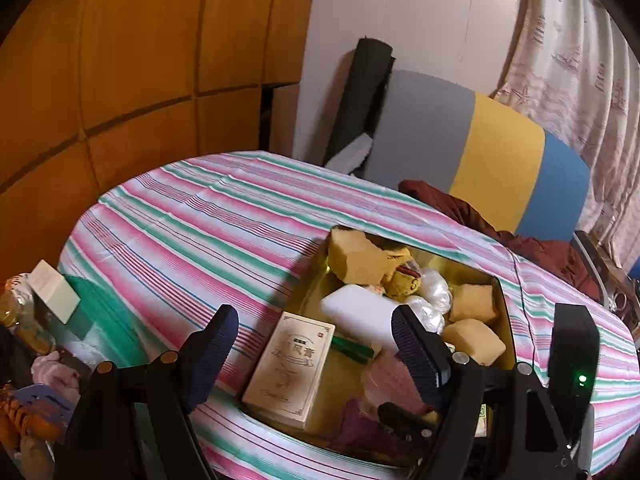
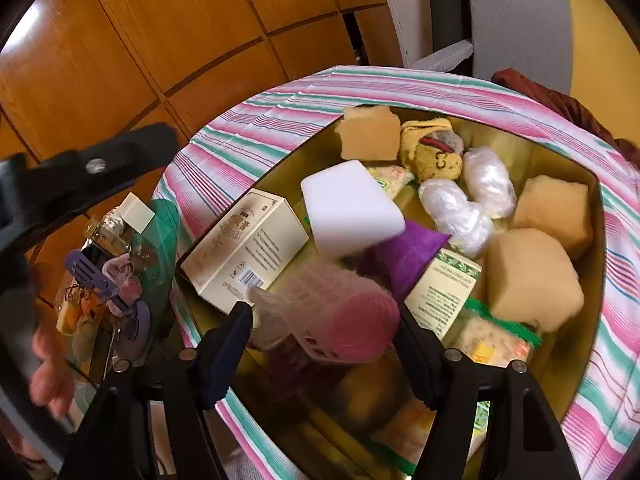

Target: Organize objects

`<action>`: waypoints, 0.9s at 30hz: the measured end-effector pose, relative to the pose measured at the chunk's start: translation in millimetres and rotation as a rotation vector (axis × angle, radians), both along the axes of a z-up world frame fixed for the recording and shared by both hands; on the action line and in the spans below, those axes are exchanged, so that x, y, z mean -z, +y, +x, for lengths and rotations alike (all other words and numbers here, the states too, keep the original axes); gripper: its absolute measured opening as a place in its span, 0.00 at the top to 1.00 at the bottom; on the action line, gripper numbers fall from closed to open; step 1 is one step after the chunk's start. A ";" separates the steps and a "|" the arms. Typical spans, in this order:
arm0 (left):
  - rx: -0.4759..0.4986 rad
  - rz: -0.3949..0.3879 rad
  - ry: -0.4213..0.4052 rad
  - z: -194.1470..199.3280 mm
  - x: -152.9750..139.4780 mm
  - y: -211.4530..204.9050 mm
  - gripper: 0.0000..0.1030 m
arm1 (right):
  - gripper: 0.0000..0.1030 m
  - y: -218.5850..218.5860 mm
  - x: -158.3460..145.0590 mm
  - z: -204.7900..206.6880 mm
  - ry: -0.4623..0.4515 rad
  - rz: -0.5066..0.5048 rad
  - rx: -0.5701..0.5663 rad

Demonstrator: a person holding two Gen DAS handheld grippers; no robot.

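Striped tablecloth (image 2: 224, 136) — pink basket (image 2: 332, 312) between right hand-held gripper (image 2: 324, 332)

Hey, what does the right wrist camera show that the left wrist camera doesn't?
Only the right wrist view shows a pink mesh thing held between the right gripper jaws, plus a purple pouch and a green-printed packet in the box. Only the left wrist view shows the left gripper with open, empty jaws, the black roll against the wall and the curtain. Both show the gold box, the white block, the cream carton, yellow sponges and the striped cloth.
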State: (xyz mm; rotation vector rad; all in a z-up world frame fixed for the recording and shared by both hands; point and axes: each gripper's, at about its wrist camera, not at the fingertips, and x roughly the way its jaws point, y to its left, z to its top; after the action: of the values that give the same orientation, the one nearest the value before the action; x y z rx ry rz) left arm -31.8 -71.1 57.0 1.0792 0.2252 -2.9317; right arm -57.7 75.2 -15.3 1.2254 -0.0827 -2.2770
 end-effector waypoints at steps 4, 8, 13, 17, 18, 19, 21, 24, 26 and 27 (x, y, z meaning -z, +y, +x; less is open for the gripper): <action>-0.031 -0.017 -0.002 5.0 -4.7 2.0 0.22 | 0.27 6.5 -4.7 -4.0 0.027 0.031 0.047; -0.034 -0.002 -0.013 9.4 -6.1 7.6 0.22 | 0.21 35.5 -15.6 5.3 0.030 -0.075 0.127; -0.039 0.019 -0.032 19.6 -5.0 19.0 0.22 | 0.12 54.7 -28.5 25.4 0.059 -0.057 0.224; -0.058 0.021 -0.040 28.9 -0.6 23.6 0.22 | 0.00 65.3 -32.4 35.7 0.049 0.001 0.296; -0.063 0.022 -0.042 31.8 1.8 24.6 0.22 | 0.00 68.2 -33.6 38.2 0.050 0.013 0.310; -0.065 0.023 -0.045 33.8 3.5 25.0 0.22 | 0.00 69.1 -34.9 41.1 0.055 0.034 0.323; -0.051 0.034 -0.053 37.9 6.4 25.6 0.23 | 0.00 70.3 -38.3 45.4 0.066 0.079 0.344; -0.004 0.122 -0.028 47.2 8.1 20.8 0.23 | 0.00 68.0 -45.2 51.0 0.096 0.157 0.382; 0.012 0.193 -0.006 53.1 8.3 15.1 0.23 | 0.00 66.1 -49.5 53.4 0.109 0.204 0.414; 0.002 0.203 -0.010 54.7 7.4 13.1 0.23 | 0.00 65.6 -51.4 54.4 0.115 0.214 0.423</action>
State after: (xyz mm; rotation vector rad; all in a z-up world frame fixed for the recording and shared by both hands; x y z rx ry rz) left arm 22.9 -58.0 49.5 1.1148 0.5314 -2.9553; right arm -3.3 140.8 36.1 1.2740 -0.0609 -2.7792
